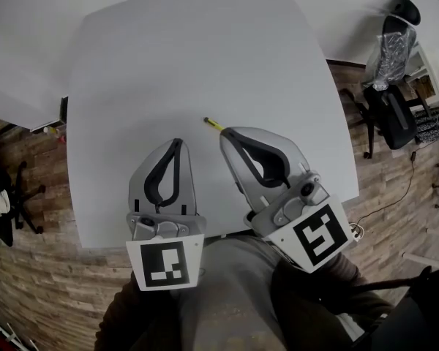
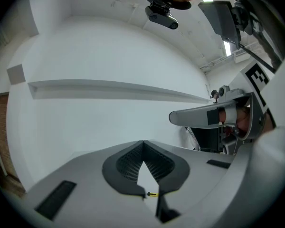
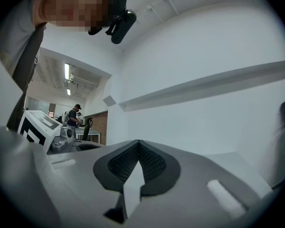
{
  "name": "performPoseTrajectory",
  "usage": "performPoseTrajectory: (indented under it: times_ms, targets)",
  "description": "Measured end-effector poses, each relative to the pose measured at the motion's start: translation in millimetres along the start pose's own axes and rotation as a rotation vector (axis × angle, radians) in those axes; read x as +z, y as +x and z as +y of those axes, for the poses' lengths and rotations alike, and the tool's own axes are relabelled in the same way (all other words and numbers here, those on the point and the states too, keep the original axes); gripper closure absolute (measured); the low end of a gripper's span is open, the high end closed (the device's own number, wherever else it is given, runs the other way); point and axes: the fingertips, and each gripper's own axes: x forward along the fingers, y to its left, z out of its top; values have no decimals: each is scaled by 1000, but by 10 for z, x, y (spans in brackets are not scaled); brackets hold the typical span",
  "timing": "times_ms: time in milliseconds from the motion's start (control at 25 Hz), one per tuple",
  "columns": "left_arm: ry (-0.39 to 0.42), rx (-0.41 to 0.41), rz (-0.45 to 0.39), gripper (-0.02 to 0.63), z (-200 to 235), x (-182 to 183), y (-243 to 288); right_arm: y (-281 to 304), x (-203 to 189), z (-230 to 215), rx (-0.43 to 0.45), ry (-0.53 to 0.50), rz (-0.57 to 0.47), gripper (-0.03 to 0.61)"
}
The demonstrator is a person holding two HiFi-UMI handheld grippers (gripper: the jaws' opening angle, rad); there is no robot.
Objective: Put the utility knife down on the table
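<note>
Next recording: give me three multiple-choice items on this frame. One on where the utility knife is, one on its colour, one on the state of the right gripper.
1. Where is the utility knife?
A) lying on the table, close ahead of the right gripper
B) clamped in that gripper
C) hanging off the table's edge

2. What colour is the knife's visible body?
A) red
B) blue
C) yellow

3. How do the right gripper's fingers stand?
A) wide apart
B) shut, nothing between them
C) shut on the knife

Answers:
1 A: the head view shows it flat on the white tabletop beyond the gripper's tip.
2 C: it is yellow with a dark end.
3 B: the right gripper view shows the tips meeting, with nothing held between them.
</note>
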Motion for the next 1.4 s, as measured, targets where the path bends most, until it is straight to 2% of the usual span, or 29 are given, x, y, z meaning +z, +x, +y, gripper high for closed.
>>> performPoseTrajectory:
  times_ms: [440,1200,1280,1400]
  targets:
    - [30,-18,-28,614,-74,140,-110,-97,119,106,-5,-16,-9,578]
    - [17,-25,-40,614,-130,179,-124,-152,157,69,-12,-36,-16,578]
    - [3,-8,-31,614,-105,165,-150,-124,165,91,5,-46,-25,577]
    - [-37,61,7,614,49,85,-282,10,173,217,70,-74,-61,577]
